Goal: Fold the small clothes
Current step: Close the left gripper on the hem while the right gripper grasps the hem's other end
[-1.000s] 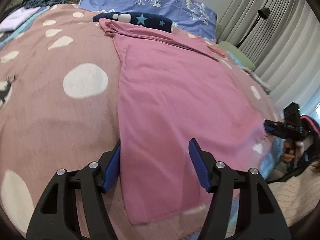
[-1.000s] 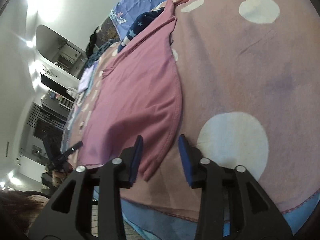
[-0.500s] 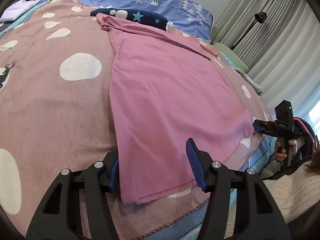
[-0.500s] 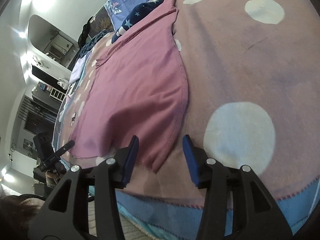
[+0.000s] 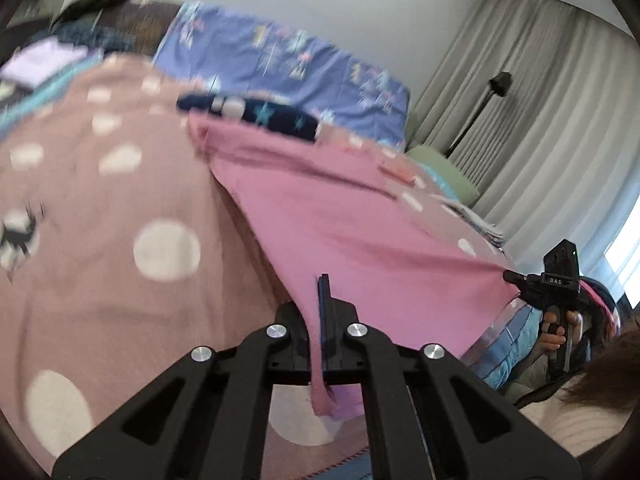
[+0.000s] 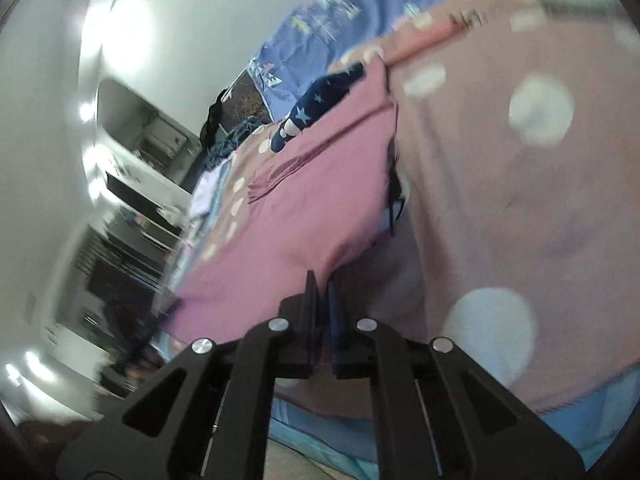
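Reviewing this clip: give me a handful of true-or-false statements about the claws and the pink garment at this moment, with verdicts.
1. The left claw is shut on the pink garment. True.
2. The right claw is wide open above the bedspread. False: its fingers are closed on the garment's near corner.
3. The garment's near edge is lifted off the bedspread. True.
4. A navy star-print cloth lies at the garment's far end. True.
5. The garment is already folded into a small square. False: it is spread long, stretched between the claws.

Black tongs (image 5: 320, 296) (blue pads, silver screws), bare-skinned hand (image 5: 558, 330)
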The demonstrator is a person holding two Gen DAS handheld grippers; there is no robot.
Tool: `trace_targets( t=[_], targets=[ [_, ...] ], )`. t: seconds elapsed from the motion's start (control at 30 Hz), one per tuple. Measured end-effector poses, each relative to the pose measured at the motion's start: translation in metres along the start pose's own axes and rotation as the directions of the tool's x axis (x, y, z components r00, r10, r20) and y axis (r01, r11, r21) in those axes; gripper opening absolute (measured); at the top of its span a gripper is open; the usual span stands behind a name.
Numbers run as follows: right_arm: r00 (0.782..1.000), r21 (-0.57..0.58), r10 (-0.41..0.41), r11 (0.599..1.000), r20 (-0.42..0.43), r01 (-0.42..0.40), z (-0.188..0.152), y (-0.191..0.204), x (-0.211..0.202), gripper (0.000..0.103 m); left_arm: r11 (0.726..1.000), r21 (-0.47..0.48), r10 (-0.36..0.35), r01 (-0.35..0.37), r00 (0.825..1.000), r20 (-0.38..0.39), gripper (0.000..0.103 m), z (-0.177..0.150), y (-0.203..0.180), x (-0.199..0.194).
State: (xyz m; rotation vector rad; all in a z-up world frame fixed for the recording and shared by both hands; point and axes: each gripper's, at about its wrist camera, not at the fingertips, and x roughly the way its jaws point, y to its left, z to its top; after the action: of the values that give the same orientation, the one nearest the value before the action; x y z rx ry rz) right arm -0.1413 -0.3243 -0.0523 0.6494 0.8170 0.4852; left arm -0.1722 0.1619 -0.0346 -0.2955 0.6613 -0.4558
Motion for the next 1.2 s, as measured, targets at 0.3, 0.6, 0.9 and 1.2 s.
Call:
trace_targets(
  t=[0.3,0.6,0.9,1.2],
  targets=[
    [0.962,0.019,-0.181,0.982,-0.203,0.188,-0.023,-0.035,0.043,0.028,0.993,-0.073,0.080,-0.093,0.985,-0.155,0.002,-0.036,0.032,0.031],
    [0.970,-0.007,-0.133,0.991,-0.203,0.134,-0.004,-0.048,0.064,0.046,0.991,-0.100,0.067,-0.090,0.975,-0.213,0.030,-0.053,0.045,0.047],
    [0.966,-0.051,-0.016,0.999,-0.260,0.002,0.008,-0.036,0.099,0.059,0.996,-0.093,-0.006,-0.014,0.977,-0.213,0.057,-0.051,0.037,0.062],
    [0.950,-0.027,0.037,0.998,-0.309,-0.048,-0.014,-0.033,0.082,0.014,0.989,-0.145,-0.070,0.036,0.969,-0.237,0.030,-0.046,0.050,0.071]
  ],
)
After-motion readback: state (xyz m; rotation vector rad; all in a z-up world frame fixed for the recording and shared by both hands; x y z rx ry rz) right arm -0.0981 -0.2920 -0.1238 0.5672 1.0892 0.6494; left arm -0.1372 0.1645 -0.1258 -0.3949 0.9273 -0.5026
